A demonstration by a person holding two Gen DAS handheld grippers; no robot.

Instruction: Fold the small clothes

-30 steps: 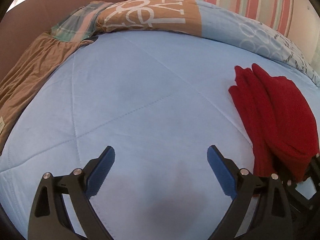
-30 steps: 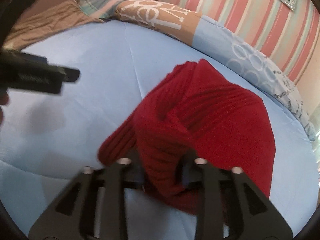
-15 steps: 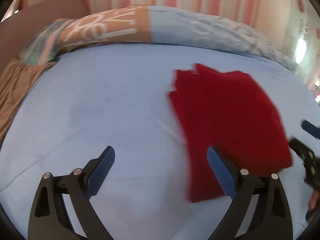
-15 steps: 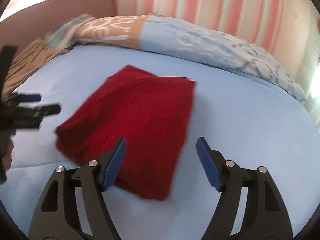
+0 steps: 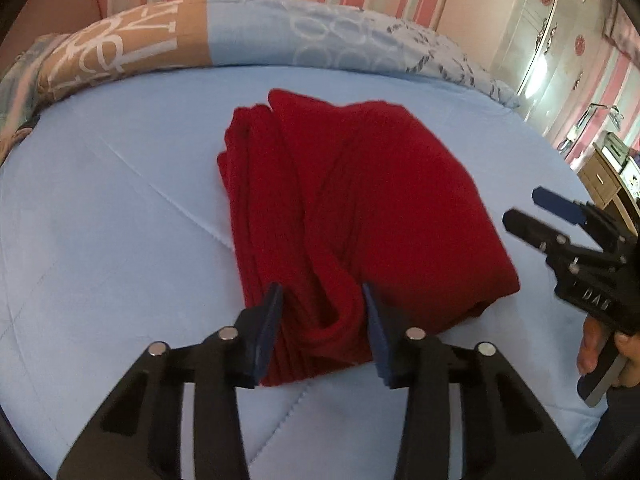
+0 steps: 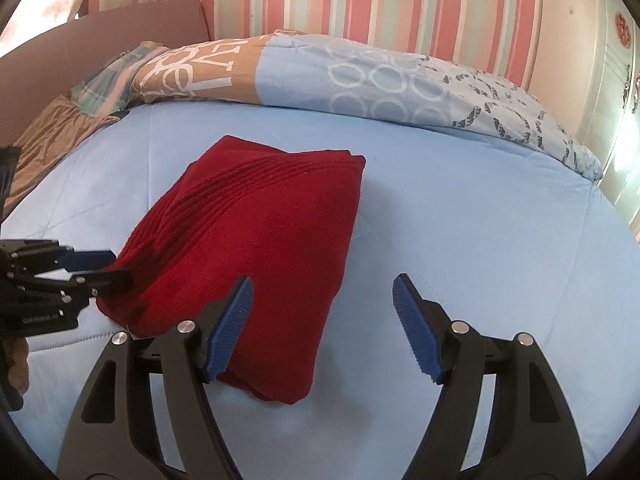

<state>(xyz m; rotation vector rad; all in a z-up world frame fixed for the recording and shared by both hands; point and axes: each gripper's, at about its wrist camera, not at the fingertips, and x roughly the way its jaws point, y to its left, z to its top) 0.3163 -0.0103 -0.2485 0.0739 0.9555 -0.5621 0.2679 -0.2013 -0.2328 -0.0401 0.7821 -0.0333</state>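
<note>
Big blue bed point(image 5: 120, 220) filling both views, patterned duvet point(image 6: 360, 80) bunched along the far edge, striped wall behind. Red knit point(image 5: 360, 200) lying mid-bed, folded into a thick stack with loose layered edges on its left side. Left gripper point(image 5: 322, 320) closing right now on the near end of that stack, a fat bunch of layers between the blue pads point(image 5: 268, 320), looks pinched already. Right gripper point(image 6: 322, 328) spread wide and holding nothing, hovering low over the knit's near right corner, 1 finger above the cloth and the other over bare sheet. Main risk, just guessing: catching only the top few layers, so lifting peels the stack apart and wrecks the fold; those loose left edges look ready to fan out. Also possible: snagging the sheet along with the knit, or dragging the whole pile sideways with only 1 grip on it. Versus a second ago: left was wide open over bare bed with the knit off to the side, right was clamped on the knit; now swapped, and the knit lies flatter and squarer.
</note>
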